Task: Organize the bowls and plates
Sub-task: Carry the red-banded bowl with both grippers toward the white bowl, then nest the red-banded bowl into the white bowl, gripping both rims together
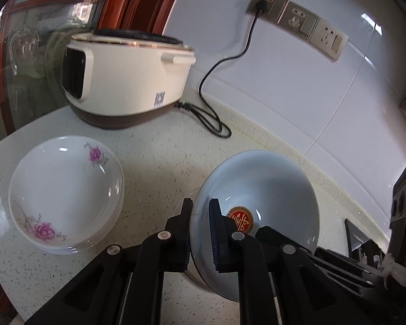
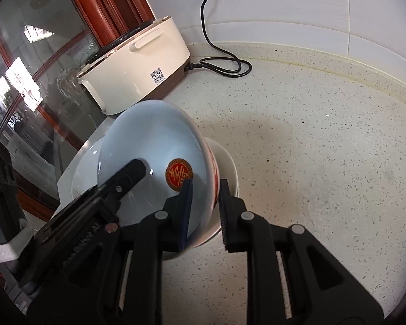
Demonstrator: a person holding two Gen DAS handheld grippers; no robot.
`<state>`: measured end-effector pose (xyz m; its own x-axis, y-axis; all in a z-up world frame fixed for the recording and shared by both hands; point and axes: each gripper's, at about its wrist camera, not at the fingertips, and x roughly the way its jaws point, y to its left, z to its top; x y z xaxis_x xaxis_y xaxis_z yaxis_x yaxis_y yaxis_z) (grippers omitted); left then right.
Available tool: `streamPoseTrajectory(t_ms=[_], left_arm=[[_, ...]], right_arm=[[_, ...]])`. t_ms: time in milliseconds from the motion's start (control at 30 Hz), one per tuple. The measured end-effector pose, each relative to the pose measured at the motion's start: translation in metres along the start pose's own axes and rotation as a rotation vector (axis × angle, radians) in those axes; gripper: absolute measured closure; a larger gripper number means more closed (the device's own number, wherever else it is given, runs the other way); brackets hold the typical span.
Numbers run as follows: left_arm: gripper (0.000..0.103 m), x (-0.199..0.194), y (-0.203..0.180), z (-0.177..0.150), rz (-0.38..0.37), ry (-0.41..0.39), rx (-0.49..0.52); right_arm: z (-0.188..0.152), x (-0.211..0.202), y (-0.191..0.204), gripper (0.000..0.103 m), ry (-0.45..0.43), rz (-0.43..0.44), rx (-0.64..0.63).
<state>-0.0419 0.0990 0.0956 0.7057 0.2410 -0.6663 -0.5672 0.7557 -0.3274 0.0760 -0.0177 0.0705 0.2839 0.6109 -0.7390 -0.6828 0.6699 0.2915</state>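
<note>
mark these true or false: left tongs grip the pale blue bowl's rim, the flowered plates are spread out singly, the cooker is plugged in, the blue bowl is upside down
1. The left tongs grip the rim of the pale blue ceramic bowl with the red emblem. True.
2. The white flowered plates lie spread out singly. False: they sit in one stack.
3. The cream rice cooker has its black cord plugged into the wall socket. True.
4. The bowl is upside down. False: its inside faces the camera, tilted.
</note>
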Motion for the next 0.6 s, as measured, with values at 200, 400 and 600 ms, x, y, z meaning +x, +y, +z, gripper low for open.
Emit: streamPoseTrajectory(t_ms=[200, 400, 600], left_arm=[[0.090, 0.007, 0.002, -0.002, -0.001, 0.026, 0.002], [0.086, 0.008, -0.002, -0.002, 0.008, 0.033, 0.024], [0.082, 0.005, -0.005, -0.001, 0.033, 0.001, 0.060]], right_arm=[[0.000, -0.004, 0.002, 0.077, -0.011, -0.004, -0.018], [0.001, -0.009, 0.004, 0.074, -0.042, -0.034, -0.041], [0.003, -0.020, 0.004, 0.066, -0.092, -0.068, -0.063]])
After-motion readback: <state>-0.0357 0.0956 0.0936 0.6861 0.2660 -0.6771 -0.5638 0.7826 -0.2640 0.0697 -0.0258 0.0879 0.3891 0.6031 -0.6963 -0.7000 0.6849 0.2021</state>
